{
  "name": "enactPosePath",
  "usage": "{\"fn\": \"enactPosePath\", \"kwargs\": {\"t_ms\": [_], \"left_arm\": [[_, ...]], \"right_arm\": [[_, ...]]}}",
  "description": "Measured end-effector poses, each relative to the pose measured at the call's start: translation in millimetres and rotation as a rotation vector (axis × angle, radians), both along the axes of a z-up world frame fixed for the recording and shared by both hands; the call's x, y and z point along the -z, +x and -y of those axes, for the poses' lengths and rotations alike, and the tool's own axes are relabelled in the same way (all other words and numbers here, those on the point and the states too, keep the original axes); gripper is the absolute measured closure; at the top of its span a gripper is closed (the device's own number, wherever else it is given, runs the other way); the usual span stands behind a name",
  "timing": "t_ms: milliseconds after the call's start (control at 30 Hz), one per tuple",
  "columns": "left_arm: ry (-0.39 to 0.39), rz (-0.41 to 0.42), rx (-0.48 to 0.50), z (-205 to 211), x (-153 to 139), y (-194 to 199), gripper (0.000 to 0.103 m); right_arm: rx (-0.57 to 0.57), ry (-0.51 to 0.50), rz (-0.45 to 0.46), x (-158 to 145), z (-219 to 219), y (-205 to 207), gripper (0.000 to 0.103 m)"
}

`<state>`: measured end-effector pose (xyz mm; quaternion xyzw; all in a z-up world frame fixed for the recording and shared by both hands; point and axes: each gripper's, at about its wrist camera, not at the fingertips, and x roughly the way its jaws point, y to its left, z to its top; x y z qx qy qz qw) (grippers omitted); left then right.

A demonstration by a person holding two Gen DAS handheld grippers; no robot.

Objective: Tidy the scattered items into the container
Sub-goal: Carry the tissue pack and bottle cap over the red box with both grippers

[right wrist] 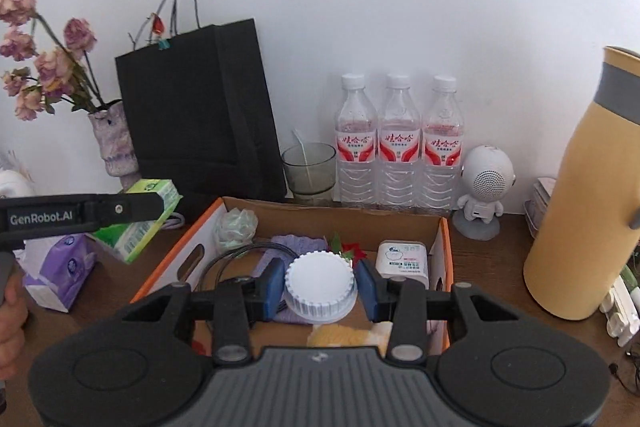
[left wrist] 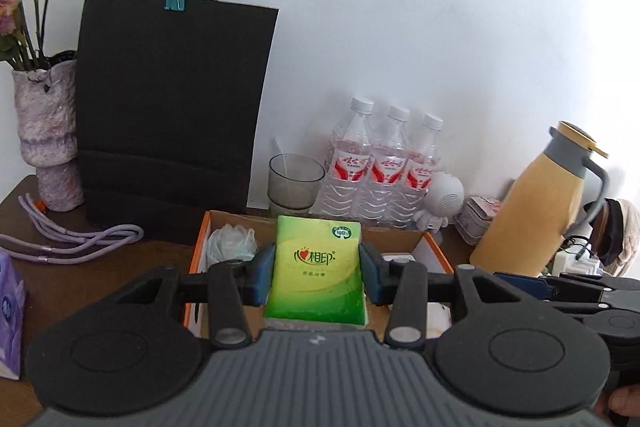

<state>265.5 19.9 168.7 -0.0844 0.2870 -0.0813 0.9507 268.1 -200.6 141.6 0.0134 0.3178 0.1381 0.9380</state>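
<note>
The left gripper [left wrist: 318, 277] has its blue-padded fingers clamped on a glossy green tissue pack [left wrist: 317, 269], at the corrugated cardboard box [left wrist: 434, 247]. The right gripper [right wrist: 320, 289] grips a ribbed white round jar [right wrist: 320, 287] above the box's near half on the brown bench [right wrist: 500, 291].

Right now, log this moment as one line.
left gripper: shut on green tissue pack | right gripper: white jar between fingers, over cardboard box

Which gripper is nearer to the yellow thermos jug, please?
Right. The right gripper, shut on a white lid, is over the box beside the yellow thermos jug; the left gripper, holding green tissues, is farther left.
</note>
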Motion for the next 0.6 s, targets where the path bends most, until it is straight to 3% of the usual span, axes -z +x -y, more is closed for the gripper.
{"fn": "enactPosePath", "kwargs": {"t_ms": [100, 233, 400, 600], "left_arm": [[0.039, -0.071, -0.014, 6.9, 9.9, 47.7, 0.058], [0.128, -0.171, -0.019, 16.0, 50.4, 87.3, 0.058], [0.107, -0.299, -0.01, 7.3, 96.8, 120.5, 0.058], [0.169, -0.387, -0.034, 7.4, 129.9, 141.2, 0.056]], "right_arm": [[0.008, -0.013, -0.096, 5.3, -11.2, 52.4, 0.065], [0.033, -0.014, -0.268, 42.0, -18.0, 104.9, 0.065], [0.041, -0.026, -0.445, 91.9, -21.3, 131.2, 0.065], [0.026, -0.141, -0.527, 127.2, -37.4, 142.0, 0.064]]}}
